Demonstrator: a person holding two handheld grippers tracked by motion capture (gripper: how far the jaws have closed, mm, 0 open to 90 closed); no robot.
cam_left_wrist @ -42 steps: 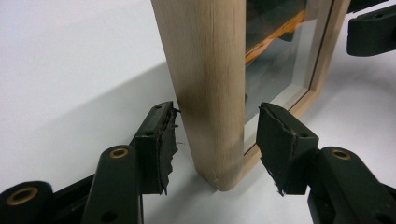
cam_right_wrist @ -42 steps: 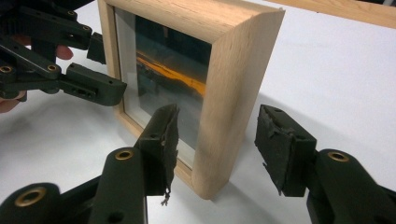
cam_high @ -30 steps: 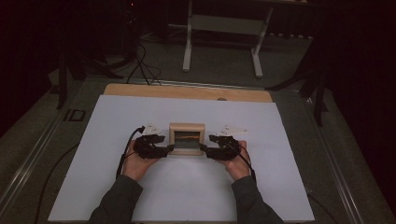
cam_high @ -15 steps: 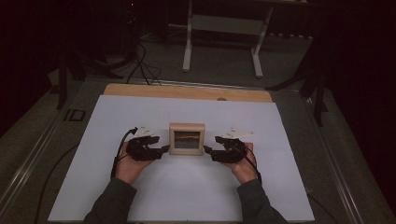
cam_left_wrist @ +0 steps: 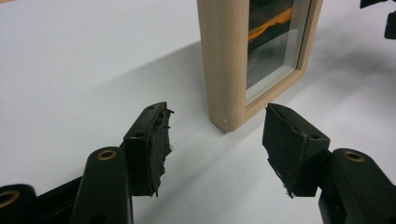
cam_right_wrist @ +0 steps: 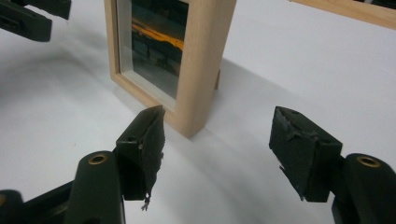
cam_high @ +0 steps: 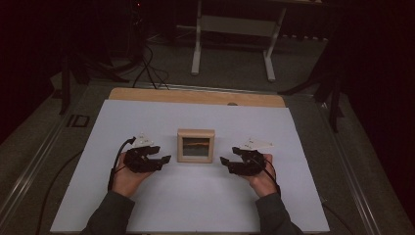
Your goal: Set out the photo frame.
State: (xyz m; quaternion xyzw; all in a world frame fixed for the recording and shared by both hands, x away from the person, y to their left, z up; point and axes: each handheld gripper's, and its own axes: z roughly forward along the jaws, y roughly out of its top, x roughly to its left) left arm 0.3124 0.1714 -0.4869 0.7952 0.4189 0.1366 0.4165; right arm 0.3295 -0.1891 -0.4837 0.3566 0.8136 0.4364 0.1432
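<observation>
In the high view, a wooden picture frame (cam_high: 195, 145) stands upright near the middle of the white sheet (cam_high: 195, 205). The left gripper (cam_high: 164, 160) is at its left and the right gripper (cam_high: 226, 161) at its right, both apart from it.

In the left gripper view, the jaws are spread with nothing between them, and the frame's edge stands in the upper middle.

In the right gripper view, the jaws have just been opening and are spread and empty; the frame is at the upper left.
</observation>
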